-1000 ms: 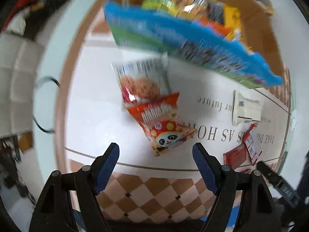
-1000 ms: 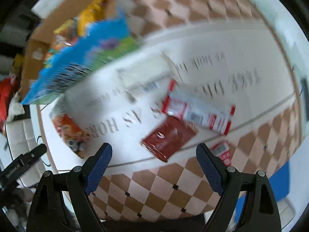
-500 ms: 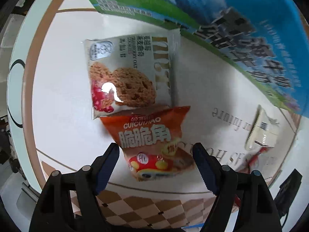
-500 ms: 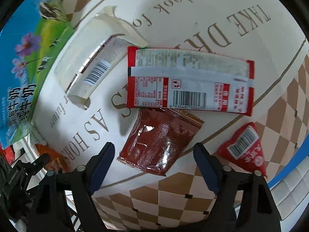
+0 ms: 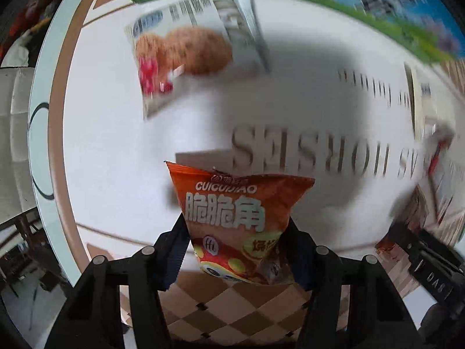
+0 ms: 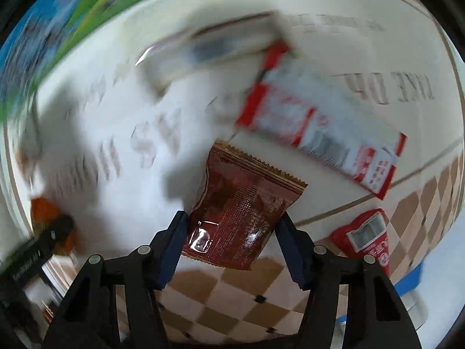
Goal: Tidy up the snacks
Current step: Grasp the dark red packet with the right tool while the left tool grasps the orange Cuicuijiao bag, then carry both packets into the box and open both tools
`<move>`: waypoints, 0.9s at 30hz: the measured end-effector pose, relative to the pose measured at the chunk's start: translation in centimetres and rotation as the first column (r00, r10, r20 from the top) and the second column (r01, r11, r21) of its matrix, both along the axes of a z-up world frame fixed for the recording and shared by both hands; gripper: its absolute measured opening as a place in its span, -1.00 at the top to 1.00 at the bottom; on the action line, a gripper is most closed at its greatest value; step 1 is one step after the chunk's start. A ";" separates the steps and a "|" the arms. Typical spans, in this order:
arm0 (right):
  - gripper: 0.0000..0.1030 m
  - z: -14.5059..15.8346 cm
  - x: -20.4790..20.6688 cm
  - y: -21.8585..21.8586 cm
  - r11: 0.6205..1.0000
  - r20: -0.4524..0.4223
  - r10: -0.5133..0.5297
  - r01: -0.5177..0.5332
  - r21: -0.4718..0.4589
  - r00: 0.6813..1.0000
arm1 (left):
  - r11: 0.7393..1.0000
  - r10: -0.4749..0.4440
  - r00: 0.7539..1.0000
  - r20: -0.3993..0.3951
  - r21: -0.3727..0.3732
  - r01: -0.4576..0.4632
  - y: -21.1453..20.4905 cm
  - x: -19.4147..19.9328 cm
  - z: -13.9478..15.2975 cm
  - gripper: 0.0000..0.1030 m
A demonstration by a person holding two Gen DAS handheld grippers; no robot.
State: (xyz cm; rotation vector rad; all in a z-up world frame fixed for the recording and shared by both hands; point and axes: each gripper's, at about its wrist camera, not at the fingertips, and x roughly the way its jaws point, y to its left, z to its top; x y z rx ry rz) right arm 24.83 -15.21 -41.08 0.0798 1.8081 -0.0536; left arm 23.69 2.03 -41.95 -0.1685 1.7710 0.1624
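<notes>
Orange crisp bag (image 5: 232, 221) is sitting pinched between the blue pads of the left gripper (image 5: 235, 250), its lower corners crushed in by the fingers and its sealed top edge standing free above the worktop (image 5: 116, 157). White Chinese characters and the word CUICUIJIAO are showing on its front. Only the left view is showing the cookie pack (image 5: 186, 55), blurred, lying farther out on the white cloth, with a blue-green box (image 5: 363, 3) along the far edge.

Dark red sachet (image 6: 238, 212) is being clamped low down by the right gripper (image 6: 229, 241), tilted, with its serrated top edge pointing up and away; fine print is covering its glossy face. Only the right view is showing what is lying beyond it: a long red-white pack (image 6: 325, 133) just past the sachet, a small red pouch (image 6: 366, 235) off to the right on the checkered border, and a pale wrapper (image 6: 215, 49), smeared by blur, farther out.
</notes>
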 end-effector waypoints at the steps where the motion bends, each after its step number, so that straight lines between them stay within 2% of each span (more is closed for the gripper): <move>1: -0.24 -0.1 -0.6 0.8 0.999 -0.009 0.050 -0.050 -0.002 0.999 | 1.000 -0.010 1.000 0.000 0.005 0.010 -0.3 -0.5 -0.1 -0.12; 3: -0.24 -0.2 -1.6 1.9 0.993 -0.016 0.119 -0.120 -0.010 0.993 | 1.000 -0.014 1.000 -0.001 0.006 0.014 -0.6 -1.1 -0.5 -0.15; 5: -0.27 -0.4 -2.2 2.6 0.990 -0.020 0.143 -0.143 -0.016 0.990 | 1.000 0.001 1.000 0.004 -0.002 -0.001 -0.5 -1.3 -0.7 -0.17; 7: -0.37 -0.8 -2.4 2.6 0.993 -0.027 0.119 -0.120 -0.014 0.992 | 1.000 0.007 1.000 0.005 -0.009 -0.007 -0.3 -1.2 -0.8 -0.17; 11: -0.43 -1.0 -2.3 2.5 0.999 -0.012 0.045 -0.045 -0.023 0.999 | 1.000 0.008 1.000 0.020 -0.013 -0.008 0.5 -0.9 -0.6 -0.12; 14: -0.32 -0.7 -1.3 1.2 0.999 0.013 -0.019 0.019 -0.029 1.000 | 1.000 0.020 0.999 0.041 -0.016 -0.019 1.4 -0.9 0.1 0.08; 15: -0.12 -0.5 -1.3 1.2 0.999 0.027 -0.023 0.023 -0.032 0.999 | 1.000 0.019 0.999 0.044 -0.016 -0.019 1.4 -0.7 0.2 0.13; 16: -0.13 -0.1 -1.0 1.0 0.999 0.040 -0.018 0.019 -0.036 0.999 | 1.000 0.016 0.999 0.046 -0.014 -0.015 2.5 0.0 0.9 0.16; 22: -0.12 -0.1 -1.5 1.9 0.999 0.062 0.030 -0.028 -0.032 0.998 | 1.000 -0.011 0.997 0.079 -0.013 0.012 0.8 0.2 3.7 0.20; 23: -0.12 0.5 -2.4 2.5 0.999 0.068 0.035 -0.034 -0.027 0.997 | 1.000 -0.016 0.995 0.098 -0.022 0.018 0.7 0.4 4.8 0.20; 27: -0.12 5.3 -1.5 2.6 0.997 0.133 0.069 -0.072 0.019 0.989 | 0.998 -0.043 0.981 0.189 -0.042 0.052 0.4 1.5 9.7 0.20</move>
